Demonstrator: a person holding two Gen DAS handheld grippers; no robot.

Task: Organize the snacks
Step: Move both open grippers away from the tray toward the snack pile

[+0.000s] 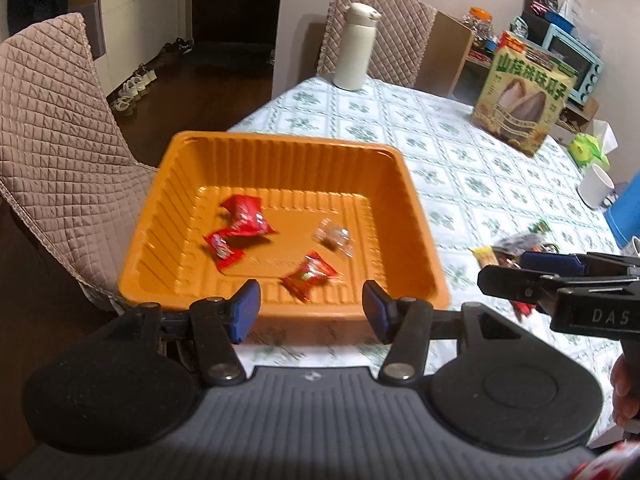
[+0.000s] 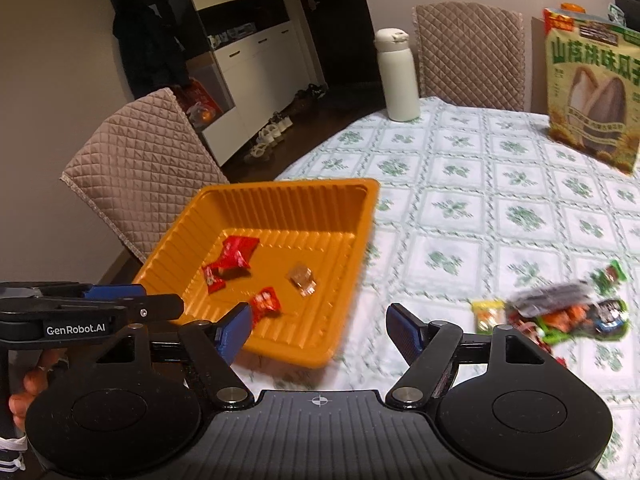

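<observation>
While you hold both empty, your left gripper (image 1: 311, 307) gapes over the orange tray's (image 1: 424, 240) near rim, and your right gripper (image 2: 318, 330) spreads apart, loose snacks (image 2: 560, 312) just right of it.

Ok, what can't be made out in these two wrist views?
- Snack pile on the table: motion-blurred in the right wrist view, wrappers unreadable; in the left wrist view the right gripper covers part of it.
- Clear-wrapped candy in the orange tray: contents too small to tell.
- Blue object: cut off by the frame edge.
</observation>
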